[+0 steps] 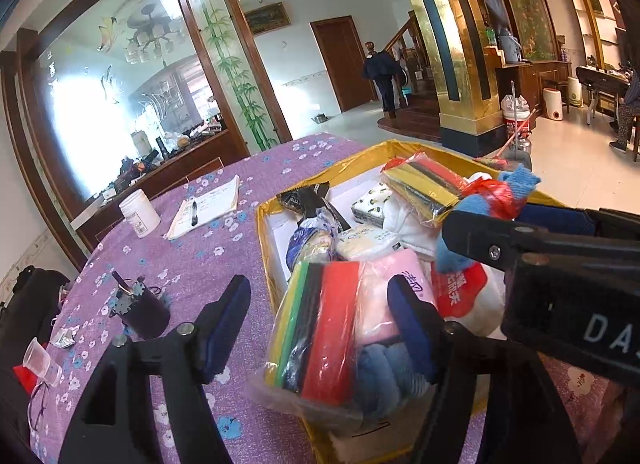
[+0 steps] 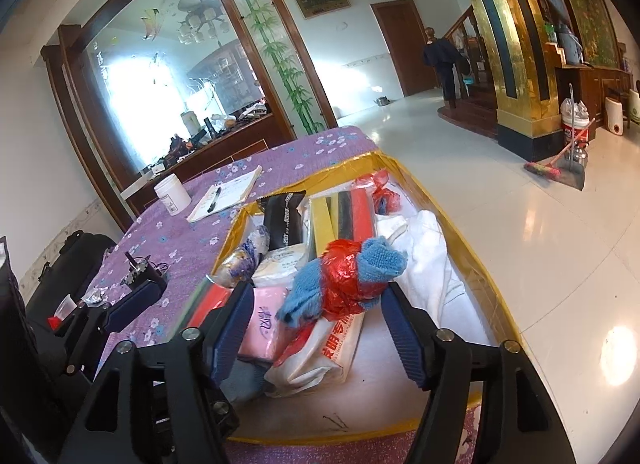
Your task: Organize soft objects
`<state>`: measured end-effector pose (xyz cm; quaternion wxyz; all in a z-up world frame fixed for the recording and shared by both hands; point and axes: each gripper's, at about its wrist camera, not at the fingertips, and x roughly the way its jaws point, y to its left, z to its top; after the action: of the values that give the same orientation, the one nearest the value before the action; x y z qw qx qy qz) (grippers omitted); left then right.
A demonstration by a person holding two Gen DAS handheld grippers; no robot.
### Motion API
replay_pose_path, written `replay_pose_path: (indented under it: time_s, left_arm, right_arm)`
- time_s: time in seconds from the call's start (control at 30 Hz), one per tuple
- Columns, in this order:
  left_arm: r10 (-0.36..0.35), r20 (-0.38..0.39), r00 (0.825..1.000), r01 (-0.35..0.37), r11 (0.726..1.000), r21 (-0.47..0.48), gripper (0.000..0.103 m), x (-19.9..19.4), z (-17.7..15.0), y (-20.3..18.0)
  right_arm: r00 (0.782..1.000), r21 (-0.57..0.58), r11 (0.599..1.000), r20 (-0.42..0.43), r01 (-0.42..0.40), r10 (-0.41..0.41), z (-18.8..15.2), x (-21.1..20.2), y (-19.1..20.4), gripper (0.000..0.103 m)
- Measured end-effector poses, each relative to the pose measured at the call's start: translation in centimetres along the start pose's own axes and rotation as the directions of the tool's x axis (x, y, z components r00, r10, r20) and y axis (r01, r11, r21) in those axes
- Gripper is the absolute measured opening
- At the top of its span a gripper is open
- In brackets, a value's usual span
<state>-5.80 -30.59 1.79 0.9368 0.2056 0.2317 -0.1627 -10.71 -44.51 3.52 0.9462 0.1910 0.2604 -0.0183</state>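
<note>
A gold-rimmed cardboard box (image 1: 304, 184) (image 2: 492, 264) on the purple tablecloth holds several soft items. My left gripper (image 1: 320, 324) is open around a bagged pack of yellow, black and red sponges (image 1: 320, 328) at the box's near left corner. My right gripper (image 2: 316, 324) is open, with a blue cloth tied in a red plastic bag (image 2: 344, 280) between its fingertips over the box; this bundle also shows in the left wrist view (image 1: 492, 200). A pink tissue pack (image 2: 264, 324), a white towel (image 2: 424, 256) and a second sponge pack (image 2: 344, 220) lie inside.
On the purple floral tablecloth (image 1: 192, 260) left of the box are a white jar (image 1: 139, 213), a notepad with a pen (image 1: 204, 206), a dark pen holder (image 1: 138, 304), a plastic cup (image 1: 40, 360) and glasses. A broom and dustpan (image 2: 560, 168) stand on the tiled floor.
</note>
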Motion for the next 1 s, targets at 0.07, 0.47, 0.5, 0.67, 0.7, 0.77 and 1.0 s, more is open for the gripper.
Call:
replay_pose_path:
  time_s: [0.07,0.47,0.5,0.67,0.7,0.77,1.0]
  left_arm:
    - [-0.008,0.006,1.0,0.008,1.0,0.002,0.074,-0.6,0.0,0.1]
    - [-0.119,0.063,0.991,0.123,0.99,-0.071,0.098,-5.1,-2.3,3.6]
    - [-0.138,0.062,0.988,0.143,0.987,-0.076,0.099,-5.4,-2.6,3.9]
    - [-0.188,0.085,0.979,0.194,0.978,-0.072,0.103,-7.0,-4.1,5.0]
    - [-0.202,0.088,0.975,0.208,0.976,-0.066,0.103,-7.3,-4.4,5.1]
    - [-0.204,0.089,0.975,0.209,0.977,-0.051,0.103,-7.7,-4.9,5.2]
    - [-0.244,0.064,0.968,0.246,0.969,-0.031,0.103,-8.0,-6.3,5.5]
  right_arm:
    - [1.0,-0.014,1.0,0.017,0.011,-0.011,0.1,-0.9,0.4,0.082]
    - [0.996,-0.044,0.998,0.076,0.039,-0.036,-0.7,-4.4,2.7,0.093]
    - [0.996,-0.038,0.998,0.078,0.042,-0.039,-0.7,-4.5,2.7,0.093]
    - [0.989,-0.02,0.996,0.118,0.089,-0.086,-2.1,-5.8,3.3,0.094]
    - [0.987,-0.016,0.995,0.127,0.099,-0.096,-2.5,-6.1,3.4,0.094]
    - [0.982,-0.022,0.993,0.149,0.116,-0.112,-3.2,-6.7,4.0,0.096]
    - [0.952,-0.053,0.981,0.258,0.188,-0.168,-5.7,-8.4,5.5,0.102]
